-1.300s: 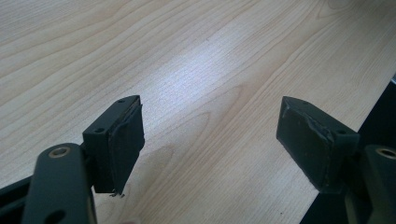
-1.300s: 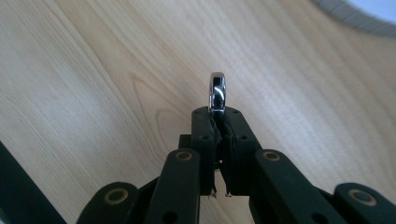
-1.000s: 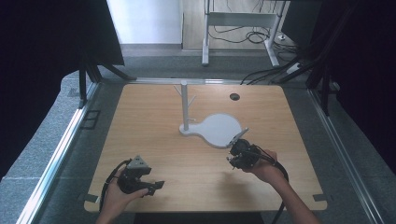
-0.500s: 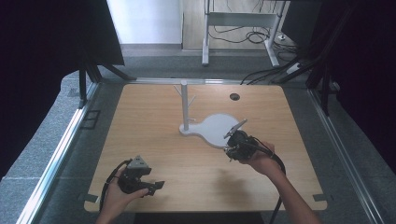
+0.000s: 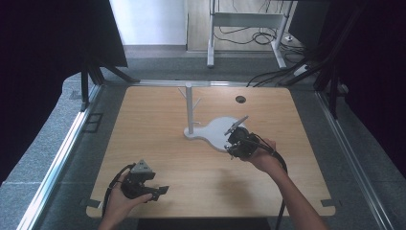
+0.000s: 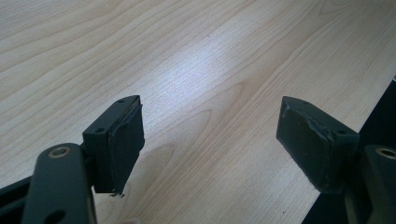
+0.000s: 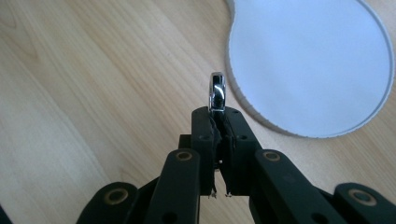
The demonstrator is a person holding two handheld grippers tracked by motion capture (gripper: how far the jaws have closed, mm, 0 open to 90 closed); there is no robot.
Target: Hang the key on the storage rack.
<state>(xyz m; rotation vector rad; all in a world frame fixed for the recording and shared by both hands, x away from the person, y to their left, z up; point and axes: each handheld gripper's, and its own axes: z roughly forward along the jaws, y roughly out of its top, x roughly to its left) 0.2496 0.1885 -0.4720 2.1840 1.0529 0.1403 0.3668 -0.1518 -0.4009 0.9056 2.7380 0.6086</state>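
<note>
My right gripper (image 5: 233, 149) hovers at the near edge of a white stand's round base (image 5: 215, 129), right of the table's middle. In the right gripper view its jaws (image 7: 218, 114) are shut on a small shiny metal ring (image 7: 217, 91) that sticks up past the tips, with the white base (image 7: 308, 60) just beyond. A thin white post with side pegs (image 5: 189, 108) rises from the stand's left end. My left gripper (image 5: 163, 190) rests low at the table's near left; its jaws (image 6: 210, 135) stand wide open over bare wood.
The wooden table (image 5: 158, 139) has a round dark cable hole (image 5: 240, 99) at its far right. Metal rails run along both sides. Dark curtains hang left and right, and cables lie on the floor beyond the far edge.
My right gripper has drifted a little left and away from the person, nearer the white base, still shut on the ring. The left gripper has stayed put.
</note>
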